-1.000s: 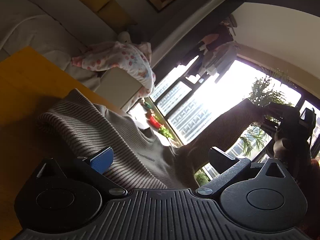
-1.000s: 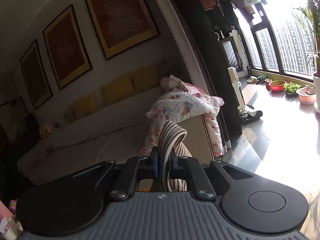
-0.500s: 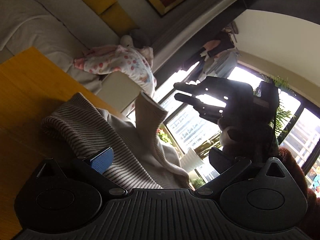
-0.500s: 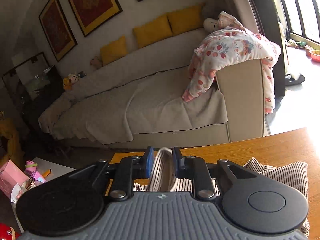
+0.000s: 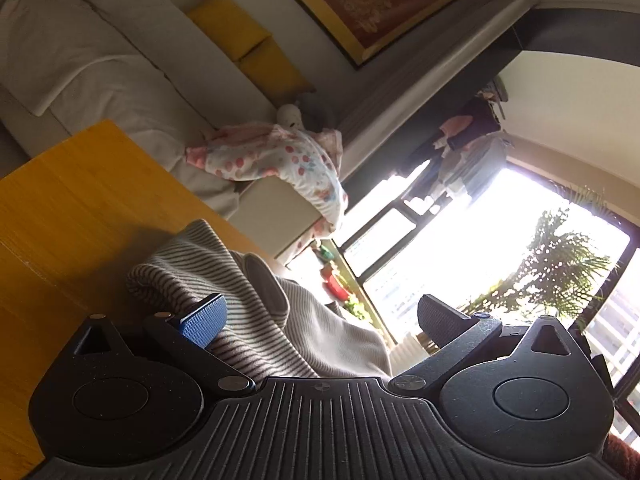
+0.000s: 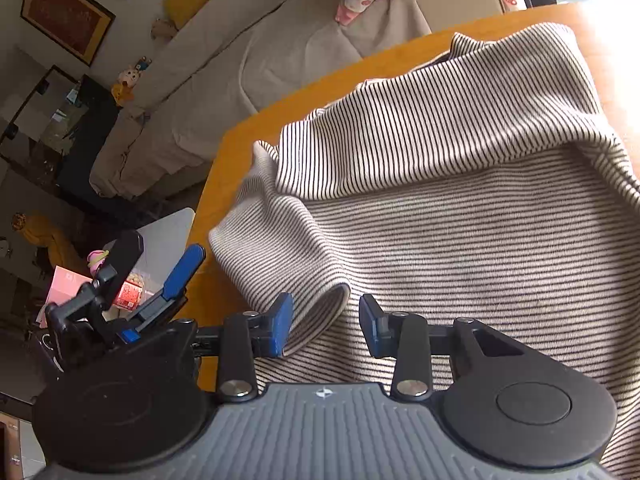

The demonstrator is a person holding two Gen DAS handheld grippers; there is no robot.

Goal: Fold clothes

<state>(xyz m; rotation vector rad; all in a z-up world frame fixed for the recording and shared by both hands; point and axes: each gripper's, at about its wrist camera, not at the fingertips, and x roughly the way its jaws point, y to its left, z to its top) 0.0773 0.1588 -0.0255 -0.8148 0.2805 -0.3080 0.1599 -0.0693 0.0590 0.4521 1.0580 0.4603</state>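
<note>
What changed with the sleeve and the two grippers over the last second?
The right gripper carried the striped sweater's sleeve down from mid-air and across onto the garment's body, then opened and let go; the cuff now lies between its parted fingers. The left gripper stayed open beside the sweater, holding nothing. The sweater's body stayed on the wooden table.

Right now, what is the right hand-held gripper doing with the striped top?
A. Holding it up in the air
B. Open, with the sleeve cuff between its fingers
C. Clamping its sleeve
B: the right hand-held gripper stands open, the cuff of the striped top lying loose between its fingers on the table.
</note>
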